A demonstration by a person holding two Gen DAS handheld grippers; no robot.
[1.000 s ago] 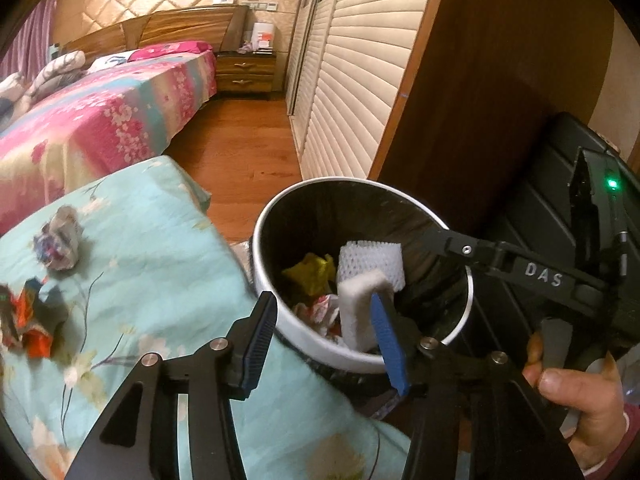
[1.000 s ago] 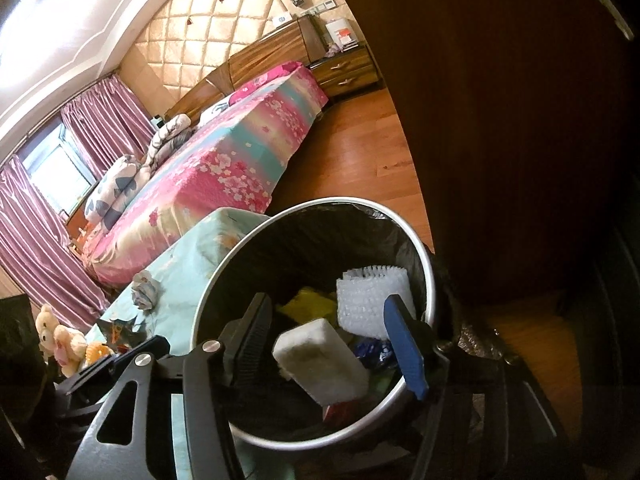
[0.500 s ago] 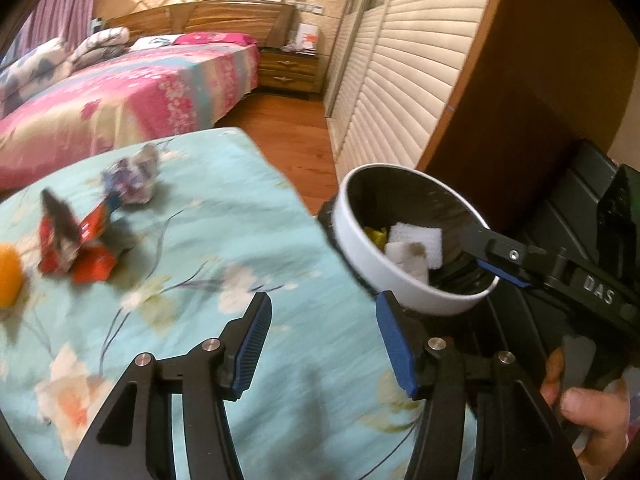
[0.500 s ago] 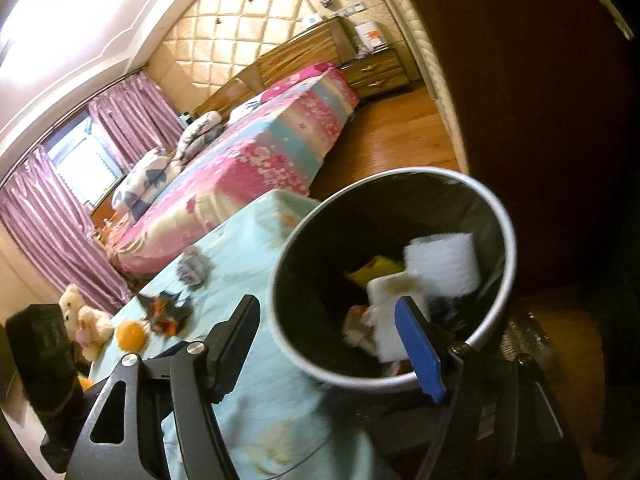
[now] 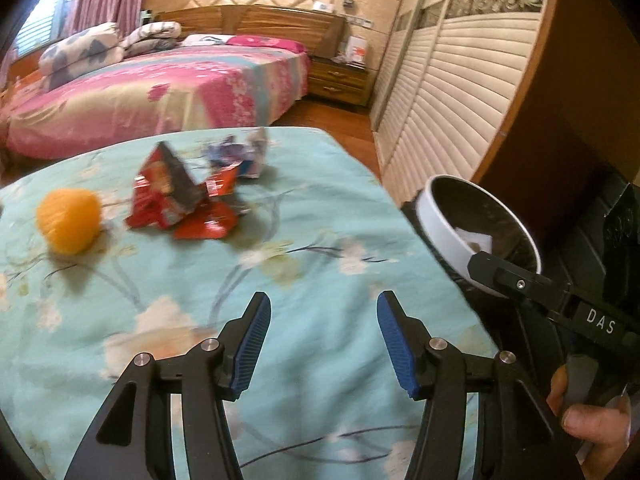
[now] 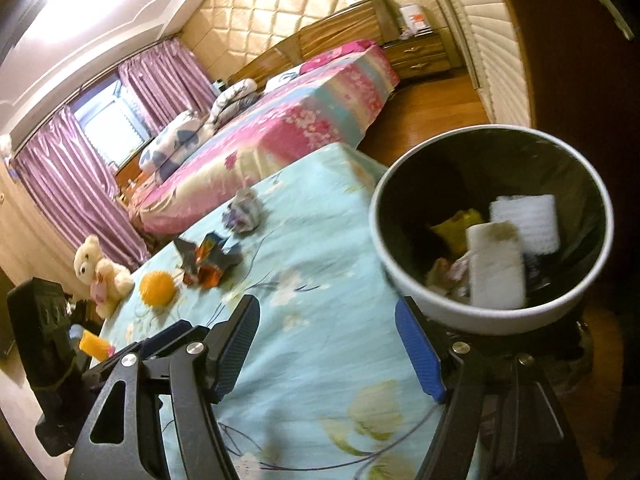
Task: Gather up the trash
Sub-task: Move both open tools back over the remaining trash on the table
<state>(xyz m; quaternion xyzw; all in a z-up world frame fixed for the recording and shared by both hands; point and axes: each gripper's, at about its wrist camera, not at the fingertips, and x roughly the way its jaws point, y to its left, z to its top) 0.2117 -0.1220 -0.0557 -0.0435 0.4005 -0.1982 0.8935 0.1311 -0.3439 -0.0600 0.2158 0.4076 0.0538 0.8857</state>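
On the floral cloth (image 5: 320,360) a red wrapper (image 5: 180,200) lies peaked up; both grippers' fingers (image 5: 252,344) spread, empty.

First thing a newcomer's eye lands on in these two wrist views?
Probably the bright orange ball on the turquoise floral cloth, with a crumpled red wrapper right beside it and a crumpled bluish-white wrapper just beyond. Next, the white-rimmed trash bin at the cloth's right edge, already holding a white foam block and other scraps. Both the left gripper and the right gripper hang open and empty above the cloth.
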